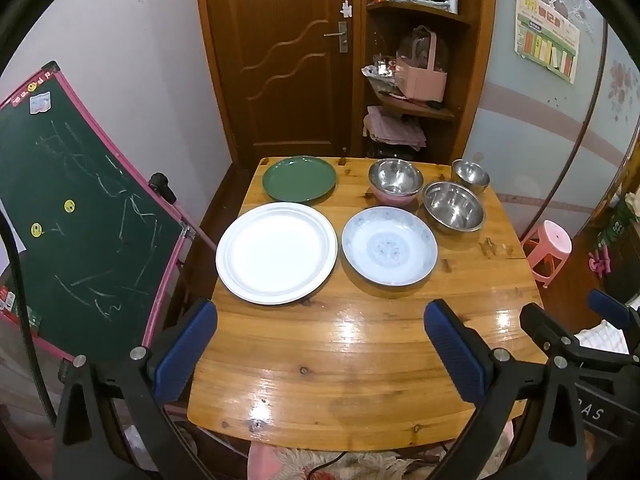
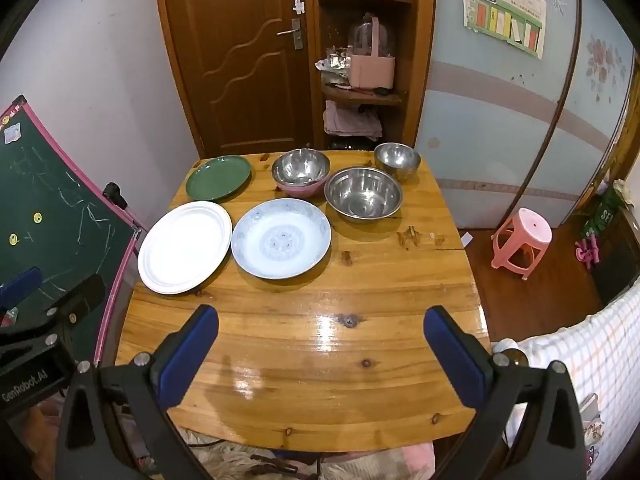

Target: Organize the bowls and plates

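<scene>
Wooden table [image 1: 360,360] lies under both tongs; left gripper [image 1: 320,344] and right gripper [image 2: 320,344] gape wide, empty, white plate [image 1: 277,253] and patterned bowl [image 2: 281,238] ahead

- The left gripper [image 1: 320,356] has a black plastic frame with two triangular arms, each cut with a long slot
- Its fingers [image 1: 186,350] carry dark blue ribbed pads
- Round silver screws sit at the arm joints
- A black cable [image 1: 24,320] curves past its left side
- The right gripper [image 2: 320,354] has the same black frame, blue pads and silver screws
- White lettering "GenRobot.AI" marks the left gripper's body in the right wrist view
</scene>
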The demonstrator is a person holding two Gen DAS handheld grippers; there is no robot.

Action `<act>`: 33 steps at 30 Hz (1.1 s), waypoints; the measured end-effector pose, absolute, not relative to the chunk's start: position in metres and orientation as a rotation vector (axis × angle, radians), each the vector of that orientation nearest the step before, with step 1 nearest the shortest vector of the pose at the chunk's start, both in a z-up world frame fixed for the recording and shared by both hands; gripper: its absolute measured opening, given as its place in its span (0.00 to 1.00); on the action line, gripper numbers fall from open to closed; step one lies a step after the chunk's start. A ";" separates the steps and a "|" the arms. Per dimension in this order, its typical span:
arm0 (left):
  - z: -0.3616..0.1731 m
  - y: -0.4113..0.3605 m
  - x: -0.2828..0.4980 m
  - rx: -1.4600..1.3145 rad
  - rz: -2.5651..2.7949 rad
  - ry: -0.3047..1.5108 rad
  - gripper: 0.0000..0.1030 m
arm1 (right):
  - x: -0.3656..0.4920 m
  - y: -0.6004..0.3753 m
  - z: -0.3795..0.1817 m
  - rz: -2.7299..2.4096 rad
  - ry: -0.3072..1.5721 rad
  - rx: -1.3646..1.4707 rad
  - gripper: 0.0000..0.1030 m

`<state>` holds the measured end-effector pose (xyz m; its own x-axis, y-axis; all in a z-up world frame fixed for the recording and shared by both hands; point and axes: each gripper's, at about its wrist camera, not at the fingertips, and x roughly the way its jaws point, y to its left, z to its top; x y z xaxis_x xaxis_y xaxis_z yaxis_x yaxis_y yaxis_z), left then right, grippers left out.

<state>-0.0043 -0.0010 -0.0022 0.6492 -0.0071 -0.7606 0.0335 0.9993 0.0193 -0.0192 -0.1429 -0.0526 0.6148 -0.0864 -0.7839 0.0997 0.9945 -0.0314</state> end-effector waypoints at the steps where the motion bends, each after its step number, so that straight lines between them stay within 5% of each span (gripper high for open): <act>1: -0.004 0.000 -0.003 0.030 -0.024 0.866 0.99 | -0.019 -0.143 -0.052 -0.107 0.903 0.017 1.00; 33: -0.007 -0.003 -0.003 0.025 -0.025 0.881 0.99 | -0.018 -0.143 -0.052 -0.106 0.910 0.031 1.00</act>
